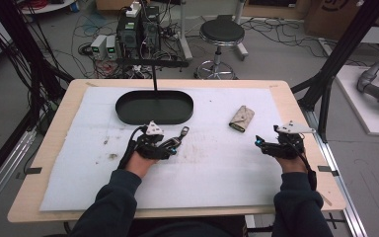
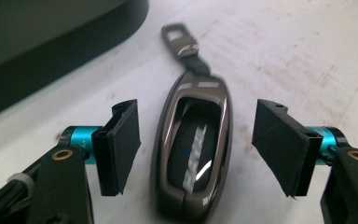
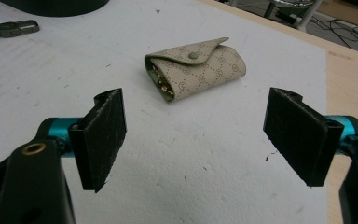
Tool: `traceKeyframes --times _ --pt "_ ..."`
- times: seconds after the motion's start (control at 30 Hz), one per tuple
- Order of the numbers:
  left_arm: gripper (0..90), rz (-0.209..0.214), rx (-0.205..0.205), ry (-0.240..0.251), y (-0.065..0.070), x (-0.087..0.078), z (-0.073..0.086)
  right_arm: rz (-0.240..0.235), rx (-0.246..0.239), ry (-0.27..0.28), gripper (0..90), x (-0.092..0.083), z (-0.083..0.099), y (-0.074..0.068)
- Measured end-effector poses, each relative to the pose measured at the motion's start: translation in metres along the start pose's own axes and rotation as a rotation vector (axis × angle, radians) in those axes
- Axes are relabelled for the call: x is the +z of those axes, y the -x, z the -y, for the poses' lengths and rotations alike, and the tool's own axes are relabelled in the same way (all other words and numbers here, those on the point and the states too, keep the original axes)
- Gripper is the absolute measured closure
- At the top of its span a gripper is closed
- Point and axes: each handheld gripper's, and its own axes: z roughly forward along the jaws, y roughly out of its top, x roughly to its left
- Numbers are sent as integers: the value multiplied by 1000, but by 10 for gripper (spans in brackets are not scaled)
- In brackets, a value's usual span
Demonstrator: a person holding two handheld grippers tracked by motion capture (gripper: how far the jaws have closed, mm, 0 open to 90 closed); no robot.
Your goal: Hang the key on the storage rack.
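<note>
A dark metallic key fob (image 2: 193, 149) with a strap and clip lies flat on the white mat (image 1: 217, 168). My left gripper (image 2: 200, 140) straddles it, and a gap shows between each pad and the fob's sides, so it is open. From above, the left gripper (image 1: 174, 143) sits just below the black oval tray (image 1: 128, 117), with the fob's clip (image 1: 184, 131) poking out ahead of it. A beige patterned key pouch (image 3: 196, 70) lies snapped shut ahead of my right gripper (image 3: 193, 140), which is open and holds nothing. The right gripper (image 1: 259, 142) rests near the pouch (image 1: 242, 119).
The tray's dark wall (image 2: 51, 51) rises close on the left of the left gripper. A thin black post (image 1: 155, 79) stands over the tray. The table's bare wooden edge (image 1: 301, 113) runs along the right. A stool (image 1: 221, 34) and cabled equipment stand beyond the table.
</note>
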Motion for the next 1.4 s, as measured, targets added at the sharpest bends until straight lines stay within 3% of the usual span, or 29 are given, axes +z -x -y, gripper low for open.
traceKeyframes --times 0.17,0.23,0.37,0.6,0.73,0.8,1.03,1.13,1.17,1.4 --pt "307 0 39 -35 2 16 -7 -10 6 9 216 0 0 0" --pt "332 -11 41 -83 2 22 -7 -11 10 10 216 0 0 0" --pt "474 -11 57 -87 1 20 -7 -9 12 12 216 -1 1 1" --pt "483 -16 70 -91 2 15 -8 -8 8 13 216 -1 1 1" --pt "484 3 3 10 -7 -5 -13 -6 16 15 216 -2 1 2" --pt "484 -4 4 25 -9 -10 -14 -5 15 16 216 -2 1 2" --pt "484 -35 -56 125 -33 -46 -24 -7 16 20 216 -2 1 2" --pt "485 -55 -84 169 -47 -61 -30 -6 24 20 216 -3 1 3" --pt "485 -73 -96 193 -57 -71 -34 -7 25 22 216 -3 1 3" --pt "485 -121 -141 257 -90 -99 -53 -6 29 27 216 -3 1 5"
